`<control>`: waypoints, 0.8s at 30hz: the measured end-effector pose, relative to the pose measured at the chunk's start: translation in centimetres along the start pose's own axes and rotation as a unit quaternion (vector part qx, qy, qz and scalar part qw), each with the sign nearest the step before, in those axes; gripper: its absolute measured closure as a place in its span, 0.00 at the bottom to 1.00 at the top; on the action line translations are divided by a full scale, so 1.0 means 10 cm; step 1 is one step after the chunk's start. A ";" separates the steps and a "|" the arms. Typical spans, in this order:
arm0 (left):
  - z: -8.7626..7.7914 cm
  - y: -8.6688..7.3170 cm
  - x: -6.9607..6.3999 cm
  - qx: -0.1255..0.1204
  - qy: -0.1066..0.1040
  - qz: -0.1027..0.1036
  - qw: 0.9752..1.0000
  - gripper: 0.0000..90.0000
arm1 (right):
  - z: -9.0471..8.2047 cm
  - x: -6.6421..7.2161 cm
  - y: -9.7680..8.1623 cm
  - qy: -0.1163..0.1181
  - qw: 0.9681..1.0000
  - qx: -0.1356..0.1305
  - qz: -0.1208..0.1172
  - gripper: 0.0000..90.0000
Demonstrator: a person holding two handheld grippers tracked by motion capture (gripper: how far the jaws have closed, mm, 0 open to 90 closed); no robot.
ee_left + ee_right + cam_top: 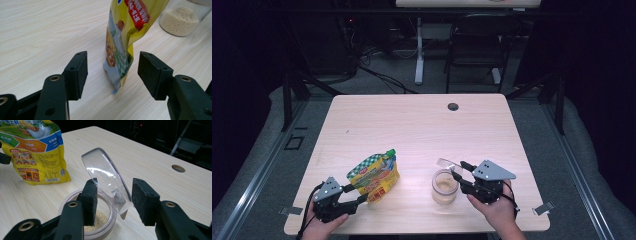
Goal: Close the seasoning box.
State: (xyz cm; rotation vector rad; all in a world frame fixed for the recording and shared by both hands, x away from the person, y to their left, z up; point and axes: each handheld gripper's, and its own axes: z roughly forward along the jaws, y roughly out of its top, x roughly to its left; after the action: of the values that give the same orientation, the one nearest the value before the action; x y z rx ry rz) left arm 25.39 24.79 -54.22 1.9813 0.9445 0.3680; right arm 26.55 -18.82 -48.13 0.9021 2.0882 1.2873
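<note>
A yellow and green spouted food pouch (374, 176) stands upright at the front left of the wooden table (412, 125). My left gripper (356, 194) is open, its pads either side of the pouch's (125, 37) lower corner without touching it. A glass jar (445, 186) holding pale grains stands at the front right, its clear lid (447, 163) tilted up above the mouth. My right gripper (458, 170) is open around that lid (107, 177): the lid leans by the left pad, while the right pad stands apart. The pouch (35, 152) shows behind the jar (100, 230).
A round cable hole (453, 106) sits near the table's far edge. Beyond the table stand a dark chair (477, 45) and a white desk leg (419, 50) on a grey floor with cables. The jar (181, 20) stands behind the pouch.
</note>
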 end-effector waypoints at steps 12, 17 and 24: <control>0.00 0.00 0.00 0.001 -0.002 0.002 1.000 0.46 | -0.03 0.14 -0.10 -0.019 0.999 -0.002 -0.029 0.58; 0.01 0.00 0.00 0.001 -0.001 0.004 1.000 0.46 | -0.07 0.20 -0.15 -0.024 0.999 -0.007 -0.031 0.58; 0.01 0.00 0.00 0.002 -0.001 0.003 1.000 0.46 | -0.07 0.24 -0.23 -0.024 0.999 -0.001 -0.034 0.57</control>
State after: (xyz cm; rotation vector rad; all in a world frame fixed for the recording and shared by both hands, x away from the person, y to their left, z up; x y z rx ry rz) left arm 25.42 24.71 -54.32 1.9881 0.9391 0.3680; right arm 23.88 -18.12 -50.11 0.8439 2.0624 1.2212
